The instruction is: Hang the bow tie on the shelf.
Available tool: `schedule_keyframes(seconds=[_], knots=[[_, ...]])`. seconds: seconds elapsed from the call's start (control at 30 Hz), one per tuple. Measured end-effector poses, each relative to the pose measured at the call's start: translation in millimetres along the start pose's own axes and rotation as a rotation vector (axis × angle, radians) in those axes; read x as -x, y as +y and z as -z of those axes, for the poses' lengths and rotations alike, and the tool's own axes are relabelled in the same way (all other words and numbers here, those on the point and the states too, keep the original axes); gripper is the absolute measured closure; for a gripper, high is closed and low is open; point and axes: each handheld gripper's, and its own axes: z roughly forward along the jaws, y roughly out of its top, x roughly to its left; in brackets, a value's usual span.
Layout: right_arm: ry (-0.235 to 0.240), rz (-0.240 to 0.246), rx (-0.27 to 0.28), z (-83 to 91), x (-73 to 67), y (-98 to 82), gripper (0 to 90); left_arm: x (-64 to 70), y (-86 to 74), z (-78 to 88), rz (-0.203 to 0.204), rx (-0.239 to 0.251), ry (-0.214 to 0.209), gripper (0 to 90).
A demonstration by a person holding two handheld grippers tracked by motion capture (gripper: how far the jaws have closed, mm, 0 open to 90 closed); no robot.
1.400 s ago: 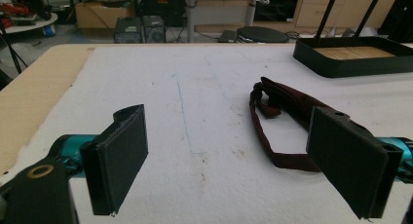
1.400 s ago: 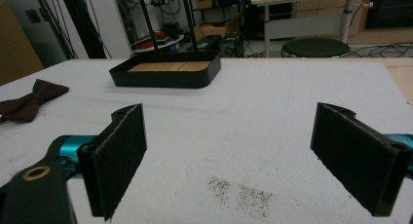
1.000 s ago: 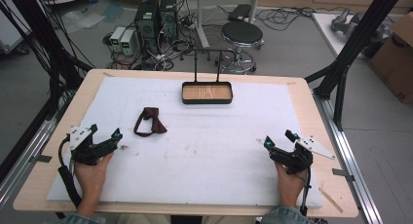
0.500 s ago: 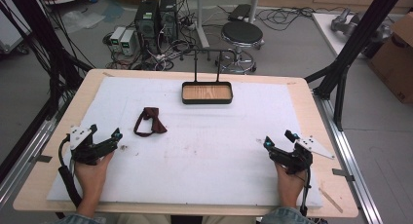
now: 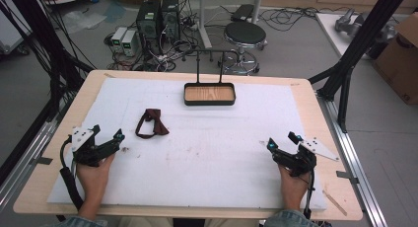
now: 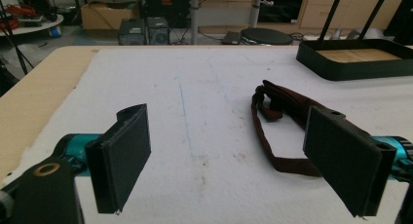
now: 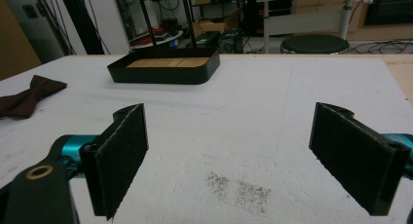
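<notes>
A dark maroon bow tie [image 5: 152, 124] with its strap looped lies on the white foam mat [image 5: 207, 138], left of centre. In the left gripper view the bow tie [image 6: 282, 112] sits just beyond the right jaw. My left gripper [image 5: 106, 132] rests at the mat's left side, held by a hand, jaws wide open [image 6: 234, 165] and empty. My right gripper [image 5: 282, 140] rests at the mat's right side, also wide open [image 7: 243, 160] with nothing between its pads. A black tray with a wooden floor [image 5: 209, 94] stands at the far middle; I see the tray [image 7: 165, 65] ahead-left in the right gripper view.
A thin black stand [image 5: 209, 64] rises behind the tray. The wooden table edge [image 5: 315, 113] frames the mat. Black frame struts [image 5: 355, 54], a stool [image 5: 245, 34] and computer boxes [image 5: 157, 17] stand on the floor beyond the table. Dark smudges [image 7: 238, 187] mark the mat.
</notes>
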Motion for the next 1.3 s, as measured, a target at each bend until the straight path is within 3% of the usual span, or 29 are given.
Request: schedule_keyframes(seconds=[0.23, 0.33, 0.47, 0.57, 0.73, 0.8, 0.97, 1.03, 1.13, 1.3], knots=[[0.001, 0.0, 0.0, 0.0, -0.1, 0.0, 13.1, 18.5, 11.5, -17.6, -0.027, -0.008, -0.054, 24.3], [0.004, 0.0, 0.0, -0.1, 0.4, 0.0, 13.2, 27.3, 15.2, -35.4, -0.025, -0.062, -0.097, 26.6], [0.007, -0.003, 0.001, -0.3, 0.9, 0.0, 13.1, 37.6, 23.5, -57.6, 0.017, -0.115, -0.147, 28.2], [0.008, -0.005, 0.001, -0.5, 1.0, 0.0, 13.1, 48.0, 27.5, -69.8, 0.029, -0.12, -0.158, 33.7], [0.009, -0.006, -0.001, -0.3, 1.2, 0.0, 13.2, 61.7, 24.5, -86.9, 0.054, -0.159, -0.127, 40.2], [0.009, -0.006, 0.0, -0.4, 1.3, 0.0, 13.2, 63.5, 20.5, -92.9, 0.082, -0.178, -0.135, 40.3], [0.013, -0.006, 0.001, -0.7, 1.6, -0.1, 13.2, 69.0, 10.4, -105.8, 0.106, -0.235, -0.104, 40.9], [0.014, -0.006, 0.001, -0.8, 1.6, -0.1, 13.3, 69.9, 10.8, -107.1, 0.106, -0.239, -0.082, 41.7], [0.016, -0.008, -0.002, -1.0, 1.3, 0.0, 13.4, 72.0, 12.2, -111.2, 0.14, -0.262, -0.087, 42.5], [0.013, -0.008, -0.001, -0.9, 1.5, 0.0, 13.4, 82.3, 12.8, -118.6, 0.122, -0.314, -0.051, 44.8]])
